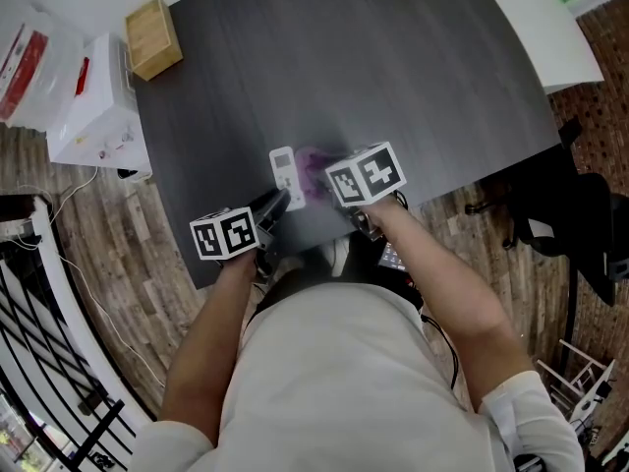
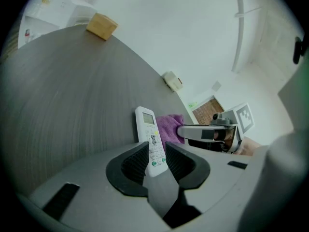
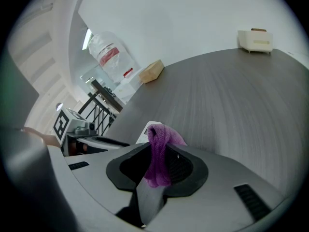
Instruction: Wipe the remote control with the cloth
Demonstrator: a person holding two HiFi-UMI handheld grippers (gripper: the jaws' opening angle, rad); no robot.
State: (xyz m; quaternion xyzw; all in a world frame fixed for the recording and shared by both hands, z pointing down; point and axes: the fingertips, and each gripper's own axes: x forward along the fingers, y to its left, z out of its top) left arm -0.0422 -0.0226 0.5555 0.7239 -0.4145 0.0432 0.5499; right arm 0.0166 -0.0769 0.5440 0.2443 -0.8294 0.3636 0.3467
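This looks like an office or plain workroom. A wide dark grey wood-grain table [image 1: 393, 87] stands on a wood-plank floor [image 1: 98, 293] beside a white table [image 1: 541, 18], with a black swivel office chair [image 1: 580, 219] at its edge. White cardboard boxes [image 1: 98, 116] stacked at the side and bare white walls [image 2: 193, 33] fit that.

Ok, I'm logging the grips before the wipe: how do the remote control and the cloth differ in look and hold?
The remote control is white, rigid and flat; the cloth is purple, soft and bunched. The remote control is clamped by its lower end in the left gripper; the cloth is pinched in the right gripper. Shared: both are gripped, side by side at the dark table.
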